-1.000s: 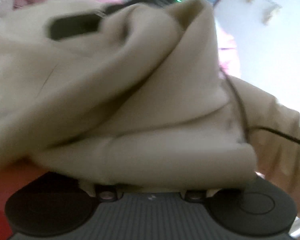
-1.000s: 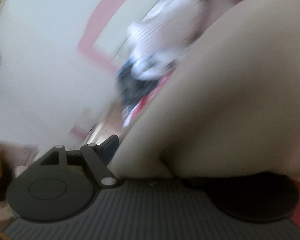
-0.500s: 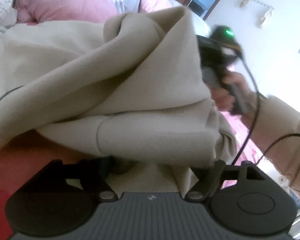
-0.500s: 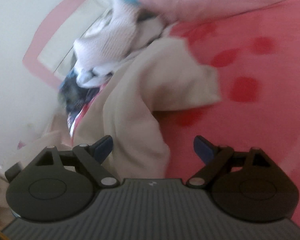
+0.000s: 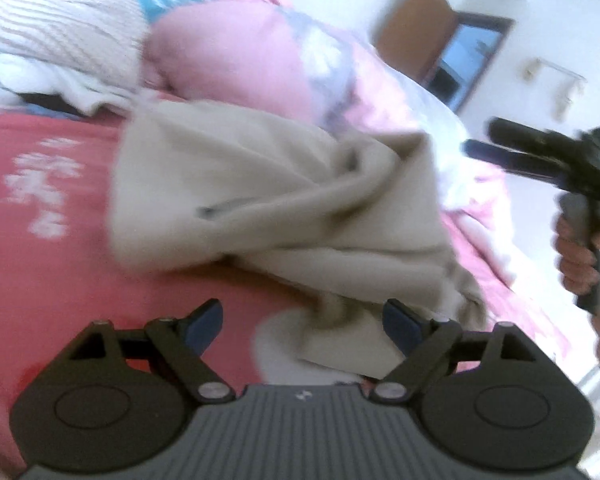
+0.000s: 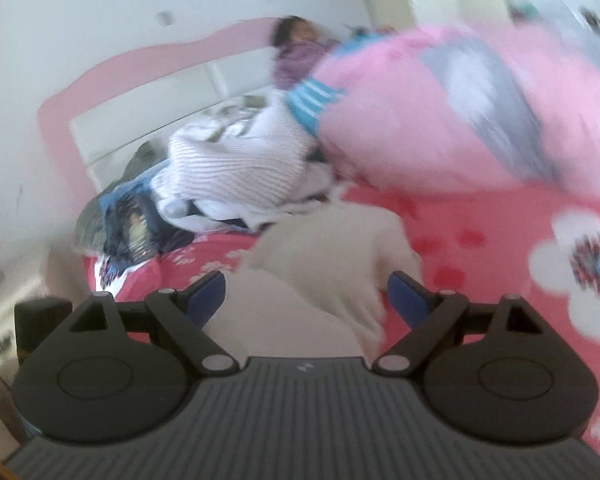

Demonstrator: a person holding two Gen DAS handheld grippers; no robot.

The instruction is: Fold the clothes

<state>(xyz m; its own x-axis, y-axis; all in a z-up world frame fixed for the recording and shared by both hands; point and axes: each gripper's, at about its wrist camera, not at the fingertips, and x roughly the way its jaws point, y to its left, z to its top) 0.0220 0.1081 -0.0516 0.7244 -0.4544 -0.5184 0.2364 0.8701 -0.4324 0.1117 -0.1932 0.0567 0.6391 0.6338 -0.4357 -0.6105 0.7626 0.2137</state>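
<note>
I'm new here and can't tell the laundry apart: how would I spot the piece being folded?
Find the bed with the red flowered sheet and the big pink quilt heaped at its far side. Just in front of that quilt lies a rumpled beige garment. Unlike the striped white knit in the pile behind, it is plain, one colour, unpatterned.

Right claw (image 6: 304,294), jaws spread wide, above a crumpled beige garment (image 6: 332,256) on a red flowered bedsheet (image 6: 480,240), striped laundry pile (image 6: 236,172) behind.
</note>
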